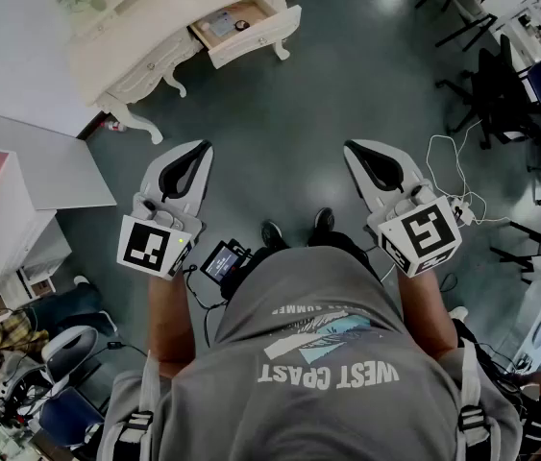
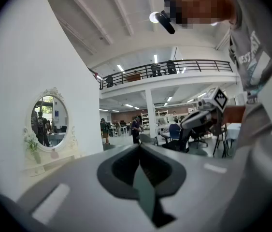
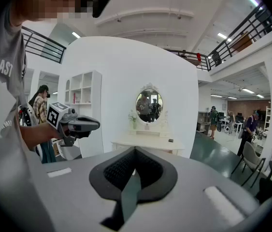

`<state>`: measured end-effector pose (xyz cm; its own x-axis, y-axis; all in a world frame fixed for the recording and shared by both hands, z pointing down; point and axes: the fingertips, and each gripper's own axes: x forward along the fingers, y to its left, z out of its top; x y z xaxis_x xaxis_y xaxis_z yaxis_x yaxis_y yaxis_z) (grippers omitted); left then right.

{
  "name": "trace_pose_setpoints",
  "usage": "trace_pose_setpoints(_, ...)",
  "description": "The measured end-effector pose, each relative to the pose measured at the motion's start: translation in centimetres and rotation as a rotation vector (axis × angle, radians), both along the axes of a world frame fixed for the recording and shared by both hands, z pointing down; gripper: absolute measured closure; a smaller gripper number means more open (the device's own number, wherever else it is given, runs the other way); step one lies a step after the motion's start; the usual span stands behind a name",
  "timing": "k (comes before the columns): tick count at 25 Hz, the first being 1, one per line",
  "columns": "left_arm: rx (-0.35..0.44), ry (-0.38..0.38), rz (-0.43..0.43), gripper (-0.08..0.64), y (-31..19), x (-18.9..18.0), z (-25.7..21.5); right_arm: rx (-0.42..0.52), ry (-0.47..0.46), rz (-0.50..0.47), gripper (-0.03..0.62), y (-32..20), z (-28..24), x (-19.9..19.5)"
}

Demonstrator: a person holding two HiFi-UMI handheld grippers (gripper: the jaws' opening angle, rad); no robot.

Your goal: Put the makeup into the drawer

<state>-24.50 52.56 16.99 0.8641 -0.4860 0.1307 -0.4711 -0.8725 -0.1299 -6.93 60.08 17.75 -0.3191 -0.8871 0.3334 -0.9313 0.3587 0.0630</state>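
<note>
While left gripper and right gripper are both clenched empty, the open drawer at the front edge of the dressing table lies well ahead-left (makeup indiscernible), nearer the left.

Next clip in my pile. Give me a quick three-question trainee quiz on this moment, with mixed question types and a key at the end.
1. True or false: the drawer of the dressing table stands open.
2. Pick one. The left tool is: A) shut with nothing in it; B) shut on a makeup item; C) wide open.
3. Fill in: in the right gripper view, an oval ____ stands above the dressing table.

Key: 1 true; 2 A; 3 mirror.
</note>
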Motion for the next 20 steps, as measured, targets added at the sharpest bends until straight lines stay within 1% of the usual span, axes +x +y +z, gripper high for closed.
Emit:
trace_pose_setpoints(11,0.001,0.001,0.006,0.558,-0.1,-0.5,0.1,-0.004,0.004,0.018,0.592,-0.1,-0.2,-0.3)
trace_pose_setpoints(14,0.006,0.007,0.011,0.558,-0.3,-0.8,0.2,0.008,0.006,0.024,0.592,-0.5,-0.1,-0.6)
trace_pose_setpoints(20,0.024,0.02,0.024,0.558,-0.4,-2.0,-0.2,0.023,-0.017,0.033,0.591,-0.7,-0.7,-1.8)
